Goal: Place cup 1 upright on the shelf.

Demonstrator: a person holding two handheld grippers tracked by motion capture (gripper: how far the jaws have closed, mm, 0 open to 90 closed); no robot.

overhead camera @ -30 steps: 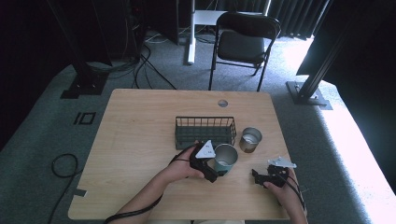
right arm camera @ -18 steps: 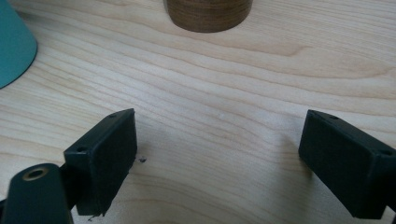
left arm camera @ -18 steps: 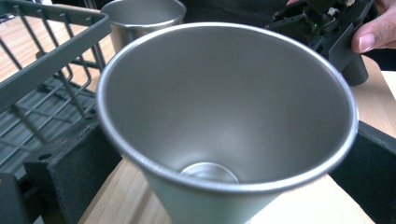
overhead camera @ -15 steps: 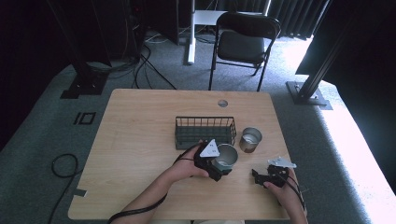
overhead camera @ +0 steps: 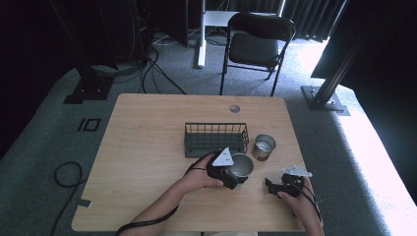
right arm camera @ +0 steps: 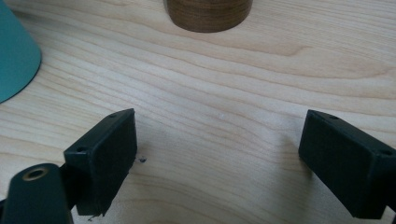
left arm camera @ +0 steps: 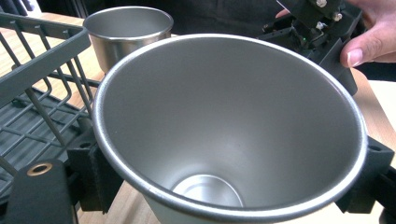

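Wood counter (overhead camera: 147, 147): left gripper (overhead camera: 230, 173), jaws just closed, pinches the steel cup (overhead camera: 240, 166) beside wire basket (overhead camera: 215, 138); right gripper (overhead camera: 275, 187) idle, jaws spread; lift slowly and level, since grip apparently sits at the rim, clearing 2nd cup (overhead camera: 264, 146).

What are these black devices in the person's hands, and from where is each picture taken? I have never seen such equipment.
Each hand holds a two-jaw gripper carrying its own small camera. The high view looks down on the wooden table; the other two look along each gripper's jaws. On the table stand a dark wire basket and a second metal cup beside it. The left gripper has just been closing its jaws, and its pads now press on a steel cup. The right gripper is open and empty over bare wood.
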